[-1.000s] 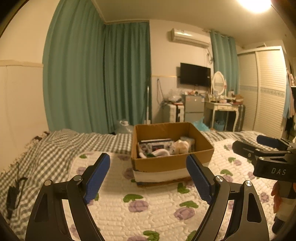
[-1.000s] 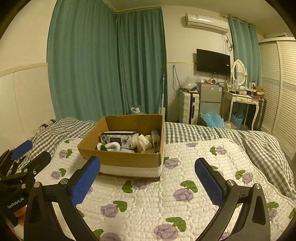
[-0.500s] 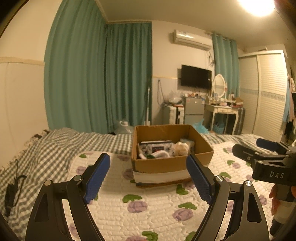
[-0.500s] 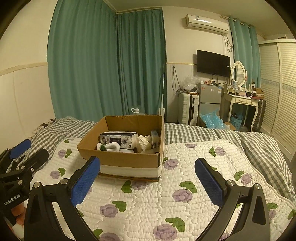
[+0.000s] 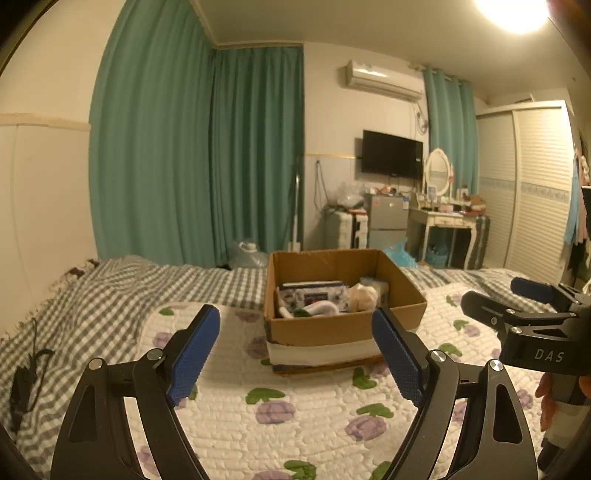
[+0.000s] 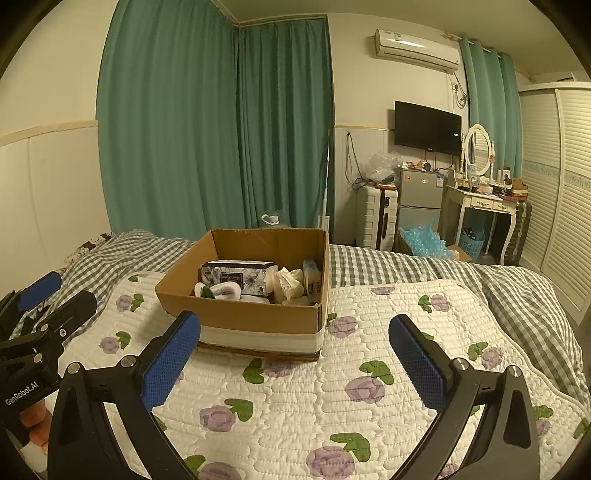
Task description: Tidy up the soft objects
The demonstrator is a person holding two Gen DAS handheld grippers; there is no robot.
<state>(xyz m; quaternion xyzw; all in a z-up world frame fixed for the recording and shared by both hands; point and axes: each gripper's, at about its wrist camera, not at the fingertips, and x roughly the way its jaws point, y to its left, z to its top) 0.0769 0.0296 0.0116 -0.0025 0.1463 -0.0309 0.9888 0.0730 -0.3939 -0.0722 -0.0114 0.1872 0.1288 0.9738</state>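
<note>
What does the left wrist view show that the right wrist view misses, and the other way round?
Only the left wrist view shows the ceiling light and a black cable on the checked blanket. Only the right wrist view shows the "GenRobot.AI" marking on the other gripper. Both show the cardboard box on the flowered quilt, and the left gripper and right gripper open and empty.
</note>
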